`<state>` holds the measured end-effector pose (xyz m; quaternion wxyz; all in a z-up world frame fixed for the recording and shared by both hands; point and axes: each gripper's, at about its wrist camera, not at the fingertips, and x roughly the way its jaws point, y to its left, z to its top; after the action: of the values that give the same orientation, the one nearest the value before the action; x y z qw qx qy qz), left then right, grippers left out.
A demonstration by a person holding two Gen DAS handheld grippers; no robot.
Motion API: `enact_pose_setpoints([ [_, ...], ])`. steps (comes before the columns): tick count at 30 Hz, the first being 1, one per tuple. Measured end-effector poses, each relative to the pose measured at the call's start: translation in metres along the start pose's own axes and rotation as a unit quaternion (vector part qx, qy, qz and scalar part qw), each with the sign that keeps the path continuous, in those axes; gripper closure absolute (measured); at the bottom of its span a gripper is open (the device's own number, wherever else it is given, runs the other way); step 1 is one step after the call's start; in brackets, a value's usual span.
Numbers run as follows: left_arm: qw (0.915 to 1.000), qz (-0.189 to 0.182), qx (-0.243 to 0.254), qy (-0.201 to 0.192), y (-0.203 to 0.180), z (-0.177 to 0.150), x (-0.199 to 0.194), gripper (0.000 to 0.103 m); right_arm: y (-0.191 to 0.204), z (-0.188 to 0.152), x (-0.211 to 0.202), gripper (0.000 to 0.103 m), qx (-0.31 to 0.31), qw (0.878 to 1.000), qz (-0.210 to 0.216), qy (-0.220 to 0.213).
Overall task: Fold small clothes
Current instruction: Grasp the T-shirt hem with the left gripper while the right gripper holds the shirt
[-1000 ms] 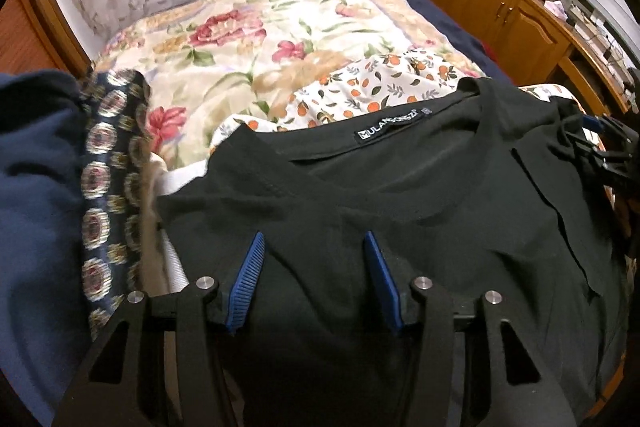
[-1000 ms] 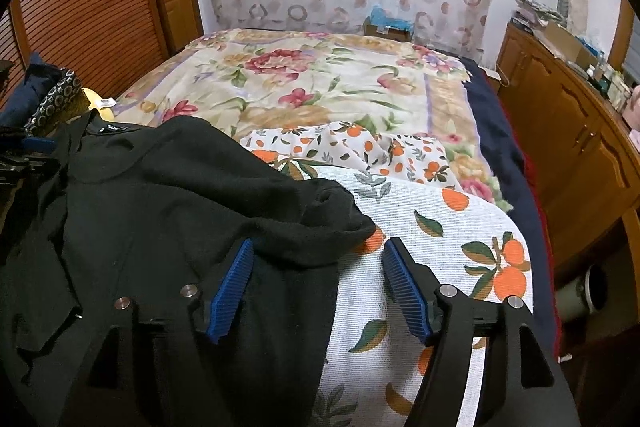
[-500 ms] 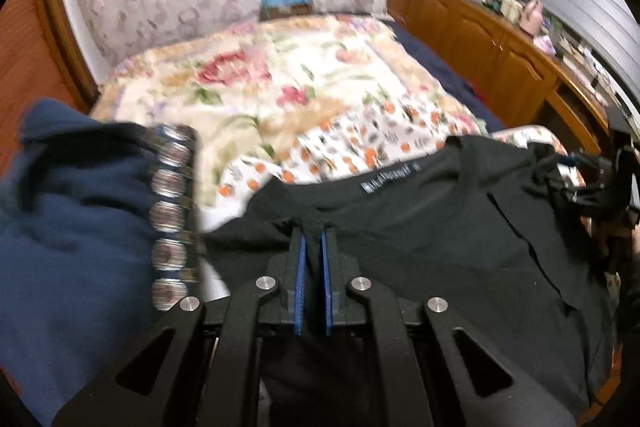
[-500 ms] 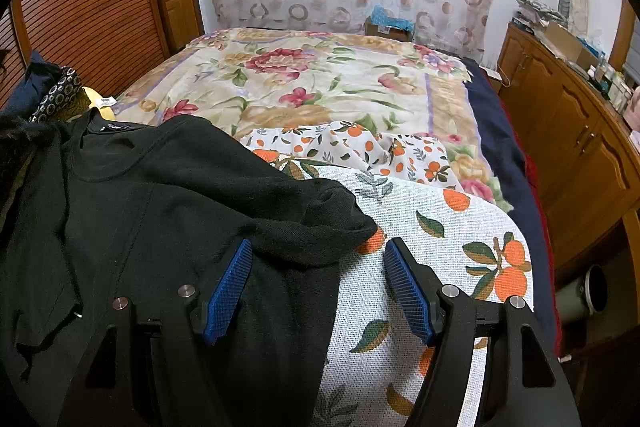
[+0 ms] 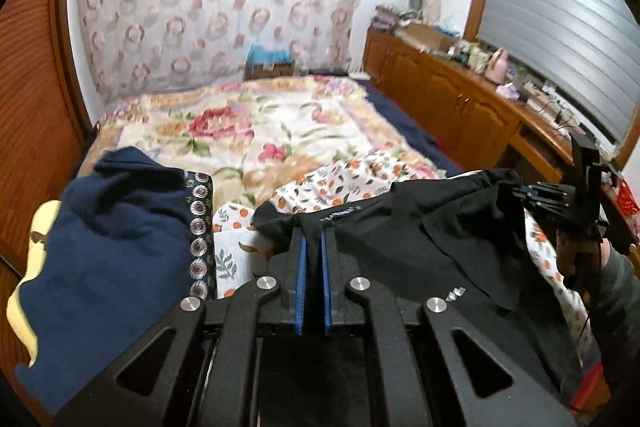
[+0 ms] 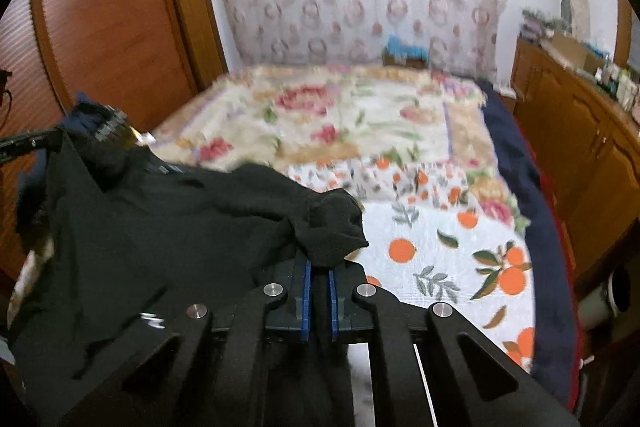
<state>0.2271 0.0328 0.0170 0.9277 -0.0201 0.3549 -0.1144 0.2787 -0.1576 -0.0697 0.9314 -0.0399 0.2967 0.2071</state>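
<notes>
L wrist view: my left gripper (image 5: 313,251) is clenched on the black shirt (image 5: 400,247) near its collar, held above the orange-print sheet (image 5: 360,175); navy garment (image 5: 108,247) lies beside.

R wrist view: my right gripper (image 6: 319,271) is pinching the shirt's bunched sleeve (image 6: 332,227), raised over the sheet.

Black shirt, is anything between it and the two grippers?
No. The left gripper is shut on the black shirt near its collar, and the right gripper is shut on its bunched sleeve end.
</notes>
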Motion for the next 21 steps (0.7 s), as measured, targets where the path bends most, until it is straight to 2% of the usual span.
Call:
enact_pose_setpoints([
  [3, 0.9997, -0.007, 0.003, -0.024, -0.005, -0.018, -0.037, 0.096, 0.012, -0.007, -0.041, 0.097, -0.014, 0.999, 0.006, -0.036],
  [8, 0.999, -0.011, 0.007, -0.042, -0.009, -0.062, -0.073, 0.096, 0.024, -0.052, -0.096, 0.097, -0.015, 0.998, 0.019, -0.065],
  [15, 0.9986, -0.009, -0.011, -0.052, -0.005, -0.124, -0.103, 0.096, 0.038, -0.128, -0.141, 0.097, -0.012, 0.997, 0.014, -0.07],
  [21, 0.9973, -0.002, -0.029, -0.067, -0.005, -0.169, -0.145, 0.096, 0.047, -0.165, -0.185, 0.097, -0.012, 0.998, 0.008, -0.066],
])
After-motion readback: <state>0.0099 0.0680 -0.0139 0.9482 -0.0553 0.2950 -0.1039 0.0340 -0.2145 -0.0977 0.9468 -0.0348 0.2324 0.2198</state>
